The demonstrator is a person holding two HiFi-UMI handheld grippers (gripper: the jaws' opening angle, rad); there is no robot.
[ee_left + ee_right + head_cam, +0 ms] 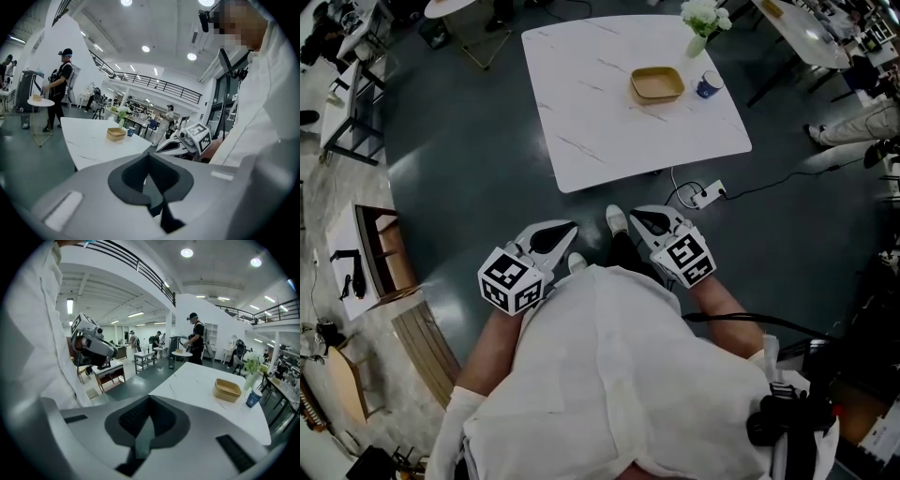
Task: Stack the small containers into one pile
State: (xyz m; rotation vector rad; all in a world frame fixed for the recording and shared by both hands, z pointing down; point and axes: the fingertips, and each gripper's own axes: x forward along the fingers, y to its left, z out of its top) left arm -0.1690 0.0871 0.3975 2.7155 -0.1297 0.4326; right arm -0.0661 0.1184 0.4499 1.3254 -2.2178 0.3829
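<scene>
Tan small containers [656,84] sit nested as one pile on the far part of a white marbled table [609,131]. They also show in the left gripper view [116,134] and the right gripper view [227,390]. My left gripper [553,234] and right gripper [649,221] hang side by side close to my body, over the dark floor and short of the table's near edge. Both are shut with nothing between the jaws [149,157] [149,397]. Neither touches the containers.
A blue cup [709,85] and a vase of white flowers [703,19] stand right of the pile. A power strip with cable [709,194] lies on the floor under the table's near edge. Wooden furniture [389,253] stands at the left. A person [61,89] stands by a small round table.
</scene>
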